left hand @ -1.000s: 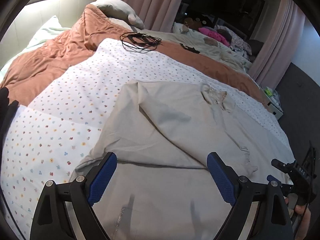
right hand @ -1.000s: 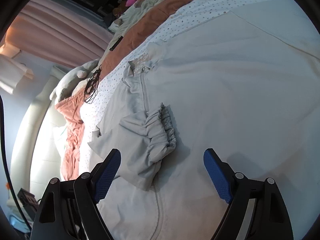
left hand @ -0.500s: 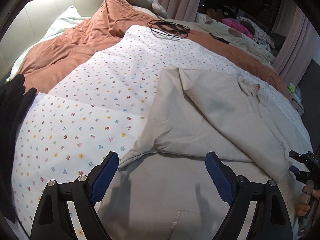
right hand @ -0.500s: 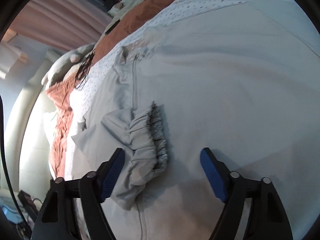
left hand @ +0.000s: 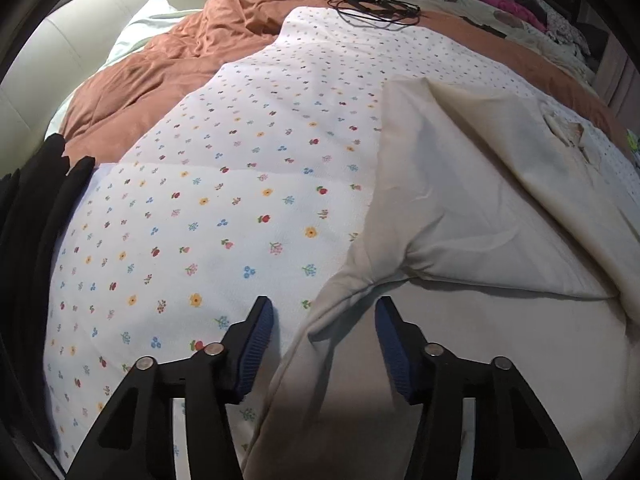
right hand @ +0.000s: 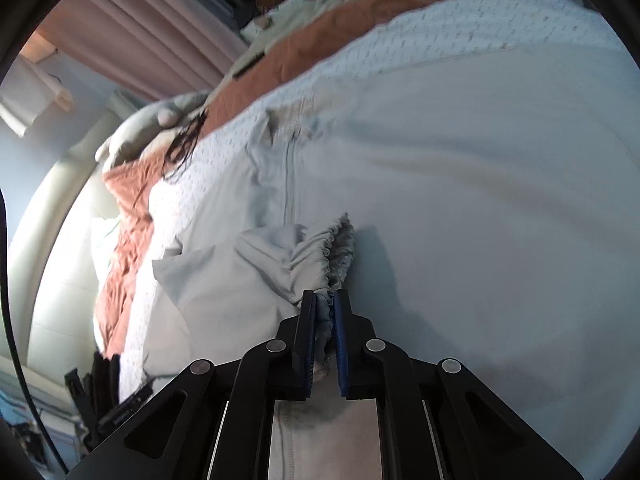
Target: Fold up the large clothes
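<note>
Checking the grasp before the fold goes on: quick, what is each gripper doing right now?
Left gripper: open, jaws just been closing, astride the jacket's side edge, pads not yet pressing.
Right gripper: shut on the gathered sleeve cuff.

Pale grey-beige zip jacket (right hand: 460, 184), spread flat across floral quilt. Front up, zipper running down middle, collar at far end. One sleeve (left hand: 460, 216) folded diagonally across body, fold edge crisp, corner bunched near jacket's side edge. Other sleeve's elastic gathered cuff (right hand: 336, 252) crumpled on body beside zipper, its near end pinched between blue pads. Fabric mostly smooth, few soft creases.
</note>
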### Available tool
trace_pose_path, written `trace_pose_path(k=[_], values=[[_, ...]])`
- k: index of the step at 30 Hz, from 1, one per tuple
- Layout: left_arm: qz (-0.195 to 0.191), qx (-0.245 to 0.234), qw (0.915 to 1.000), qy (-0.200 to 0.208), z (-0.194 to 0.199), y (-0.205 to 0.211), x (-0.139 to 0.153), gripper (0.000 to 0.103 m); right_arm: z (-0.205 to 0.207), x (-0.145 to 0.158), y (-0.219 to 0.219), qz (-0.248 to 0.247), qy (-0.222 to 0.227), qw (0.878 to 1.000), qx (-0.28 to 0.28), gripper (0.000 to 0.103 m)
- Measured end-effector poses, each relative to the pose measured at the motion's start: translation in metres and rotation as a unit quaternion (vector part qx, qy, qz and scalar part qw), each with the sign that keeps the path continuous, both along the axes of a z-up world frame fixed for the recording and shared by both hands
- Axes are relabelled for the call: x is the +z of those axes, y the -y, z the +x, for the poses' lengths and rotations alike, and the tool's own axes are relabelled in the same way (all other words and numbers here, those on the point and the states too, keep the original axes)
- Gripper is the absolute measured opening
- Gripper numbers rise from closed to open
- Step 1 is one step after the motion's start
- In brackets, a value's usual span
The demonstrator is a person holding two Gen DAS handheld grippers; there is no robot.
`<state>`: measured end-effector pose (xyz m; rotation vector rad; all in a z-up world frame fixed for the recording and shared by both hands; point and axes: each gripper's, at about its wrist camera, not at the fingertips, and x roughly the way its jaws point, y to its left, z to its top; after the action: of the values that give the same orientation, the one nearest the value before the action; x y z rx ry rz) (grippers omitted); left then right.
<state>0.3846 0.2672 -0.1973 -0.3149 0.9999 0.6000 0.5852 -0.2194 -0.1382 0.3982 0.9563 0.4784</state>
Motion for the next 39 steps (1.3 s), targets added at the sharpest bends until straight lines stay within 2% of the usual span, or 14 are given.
trace_pose_path(k=[5,9,10,13,14,19,21,23,27,28,29,31,33,39], values=[[-0.004,0.026,0.9995,0.02,-0.008,-0.014,0.003,0.046,-0.002,0.009,0.035,-0.028,0.018,0.997,-0.075,0.009],[0.006,0.028,0.9994,0.016,-0.007,-0.015,0.003,0.046,0.004,-0.015,0.042,-0.037,-0.046,0.996,-0.066,0.011],[0.007,0.028,0.9995,0.015,-0.006,-0.015,0.003,0.046,0.003,-0.019,0.042,-0.037,-0.061,0.996,-0.062,0.017],[0.002,0.028,0.9995,0.017,-0.007,-0.015,0.004,0.046,-0.011,-0.022,0.047,-0.005,-0.083,0.995,-0.056,0.056],[-0.001,0.031,0.9993,0.022,-0.009,-0.015,0.007,0.046,-0.017,-0.02,0.048,0.004,-0.081,0.995,-0.057,0.06],[0.019,0.046,0.9961,0.072,-0.023,-0.006,0.034,0.046,-0.019,-0.025,0.033,0.009,-0.099,0.994,-0.035,0.06],[0.029,0.051,0.9941,0.091,-0.025,-0.002,0.045,0.046,-0.017,-0.034,0.027,0.018,-0.109,0.993,-0.034,0.048],[0.02,0.054,0.9926,0.107,-0.026,0.0,0.052,0.046,-0.01,-0.04,0.023,0.041,-0.112,0.993,-0.022,0.028],[-0.012,0.041,0.9906,0.13,-0.022,0.013,0.057,0.046,-0.008,-0.034,0.027,0.019,-0.097,0.994,-0.042,0.028],[-0.016,0.032,0.9901,0.136,-0.019,0.018,0.06,0.046,-0.011,-0.03,0.031,0.018,-0.097,0.994,-0.048,0.034],[-0.017,0.027,0.9895,0.141,-0.018,0.025,0.062,0.047,-0.012,-0.026,0.034,0.02,-0.097,0.994,-0.054,0.048],[-0.021,0.022,0.9884,0.149,-0.014,0.038,0.069,0.058,-0.018,-0.017,0.047,0.024,-0.083,0.994,-0.073,0.075],[-0.035,0.018,0.9859,0.163,-0.012,0.048,0.073,0.09,-0.022,-0.006,0.061,0.013,-0.064,0.993,-0.099,0.078],[-0.032,-0.02,0.9805,0.193,-0.006,0.086,0.088,0.092,-0.029,0.018,0.119,0.038,-0.034,0.985,-0.165,0.078]])
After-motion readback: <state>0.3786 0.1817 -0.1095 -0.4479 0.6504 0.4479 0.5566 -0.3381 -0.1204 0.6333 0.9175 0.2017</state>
